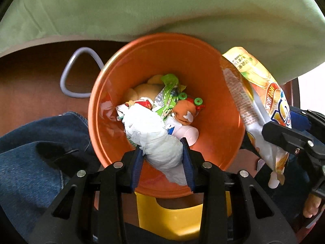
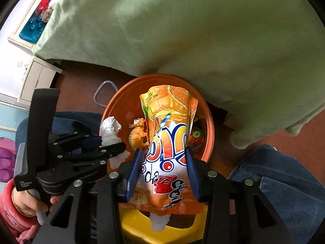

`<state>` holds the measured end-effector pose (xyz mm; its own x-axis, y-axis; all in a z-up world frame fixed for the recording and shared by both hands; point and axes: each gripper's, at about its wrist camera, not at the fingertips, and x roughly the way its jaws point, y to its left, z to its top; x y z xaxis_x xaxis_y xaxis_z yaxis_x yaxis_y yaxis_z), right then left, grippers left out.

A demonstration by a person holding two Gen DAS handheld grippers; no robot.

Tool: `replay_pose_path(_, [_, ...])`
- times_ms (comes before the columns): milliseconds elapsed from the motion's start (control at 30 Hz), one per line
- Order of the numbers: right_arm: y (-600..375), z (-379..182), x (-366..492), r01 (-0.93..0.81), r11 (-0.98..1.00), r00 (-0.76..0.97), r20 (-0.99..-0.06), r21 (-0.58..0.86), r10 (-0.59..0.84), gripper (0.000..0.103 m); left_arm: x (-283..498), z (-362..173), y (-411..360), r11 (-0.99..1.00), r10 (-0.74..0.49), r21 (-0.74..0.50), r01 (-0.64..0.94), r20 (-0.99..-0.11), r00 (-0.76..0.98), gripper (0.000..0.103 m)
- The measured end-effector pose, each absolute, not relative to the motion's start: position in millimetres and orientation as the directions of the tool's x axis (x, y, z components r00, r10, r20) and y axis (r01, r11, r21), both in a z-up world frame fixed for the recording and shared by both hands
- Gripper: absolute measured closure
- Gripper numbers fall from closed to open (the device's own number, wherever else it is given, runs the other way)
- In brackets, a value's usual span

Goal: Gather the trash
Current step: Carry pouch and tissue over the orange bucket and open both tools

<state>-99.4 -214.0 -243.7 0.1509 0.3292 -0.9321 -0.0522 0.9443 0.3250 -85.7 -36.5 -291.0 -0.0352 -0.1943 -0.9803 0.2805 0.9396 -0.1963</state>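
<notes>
An orange bin [image 1: 219,109] stands on the brown floor beside a green-covered bed, holding wrappers, a white cup and small toys. My left gripper [image 1: 163,152] points down into it, shut on a crumpled white tissue [image 1: 154,134]. In the right wrist view that tissue [image 2: 110,131] hangs over the bin's left rim [image 2: 210,134]. My right gripper [image 2: 165,158] is shut on an orange juice pouch [image 2: 168,142], spout end toward the camera, over the bin. In the left wrist view the pouch [image 1: 262,93] hangs at the bin's right rim, pinched by the right gripper [image 1: 284,142].
A yellow stool [image 1: 178,217] sits just below the bin's near edge. The green bedcover [image 1: 162,8] overhangs the far side. A grey loop [image 1: 69,75] lies on the floor to the left. Denim-clad legs [image 1: 34,154] flank the bin, and a hand [image 2: 26,201] holds the left gripper's handle.
</notes>
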Motion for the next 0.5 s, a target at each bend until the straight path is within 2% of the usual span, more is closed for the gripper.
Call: replay_pose_path(500, [-205, -256, -89, -0.057, 0.942, 0.137, -0.932, 0.33, 0.335, 0.057, -88, -305, -34, 0.95, -0.171, -0.181, 0.254, -0.983, -0.064, 0.066])
